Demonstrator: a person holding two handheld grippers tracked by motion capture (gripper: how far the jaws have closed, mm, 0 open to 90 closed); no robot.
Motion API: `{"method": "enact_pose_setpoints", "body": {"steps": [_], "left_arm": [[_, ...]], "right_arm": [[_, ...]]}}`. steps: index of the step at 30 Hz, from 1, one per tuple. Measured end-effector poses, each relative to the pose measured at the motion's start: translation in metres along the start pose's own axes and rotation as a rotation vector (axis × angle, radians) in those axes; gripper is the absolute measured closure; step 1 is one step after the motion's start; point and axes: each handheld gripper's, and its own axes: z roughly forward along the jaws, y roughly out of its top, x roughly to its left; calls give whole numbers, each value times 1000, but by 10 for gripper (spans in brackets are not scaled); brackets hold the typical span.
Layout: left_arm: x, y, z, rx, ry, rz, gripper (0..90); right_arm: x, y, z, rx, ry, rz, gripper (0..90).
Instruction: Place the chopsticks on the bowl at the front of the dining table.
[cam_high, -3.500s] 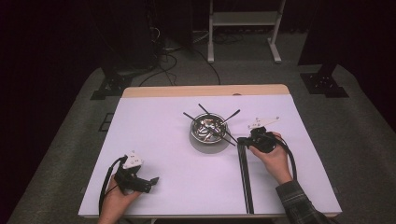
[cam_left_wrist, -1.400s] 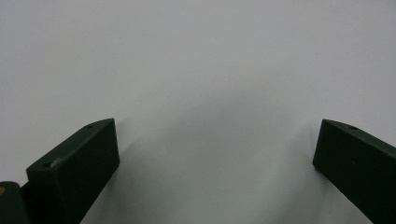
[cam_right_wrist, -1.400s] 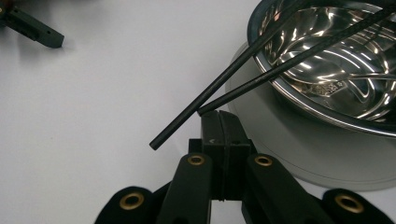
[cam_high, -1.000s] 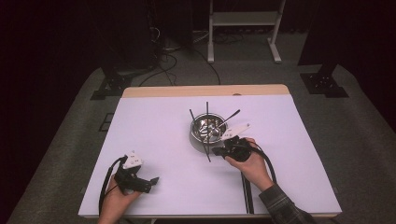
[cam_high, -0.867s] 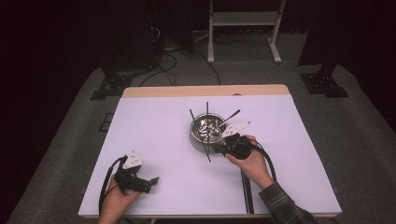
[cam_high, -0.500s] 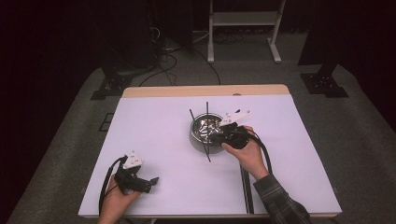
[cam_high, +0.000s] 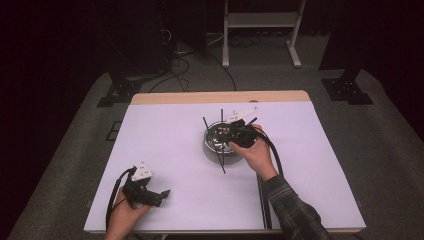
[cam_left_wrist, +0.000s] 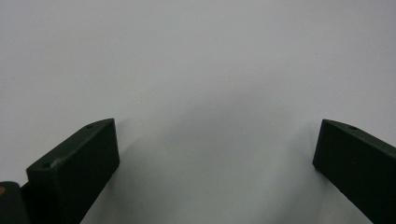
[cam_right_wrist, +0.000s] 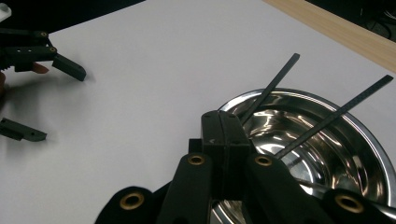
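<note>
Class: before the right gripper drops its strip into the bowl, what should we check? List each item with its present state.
1. Right gripper at the bowl: ok.
2. Jaws shut on the held strip: ok.
3. Held strip's lower end inside the bowl: not ok, it hangs outside the near wall.
4. Left gripper open and well apart from the bowl: ok.
5. Leaning strips in the bowl won't be knocked: cannot tell.

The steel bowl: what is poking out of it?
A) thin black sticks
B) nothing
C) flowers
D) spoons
A: thin black sticks lean against the rim of the bowl, their ends poking out, while the right gripper sits shut at its edge.
</note>
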Motion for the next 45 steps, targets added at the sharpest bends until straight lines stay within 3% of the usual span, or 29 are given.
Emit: {"method": "enact_pose_setpoints", "body": {"steps": [23,45], "left_arm": [[0,0,0,-3,0,0,0],[0,0,0,-3,0,-1,0]], "right_arm": [[-13,9,50,68,14,32,897],[-23,2,49,99,-29,45,897]]}}
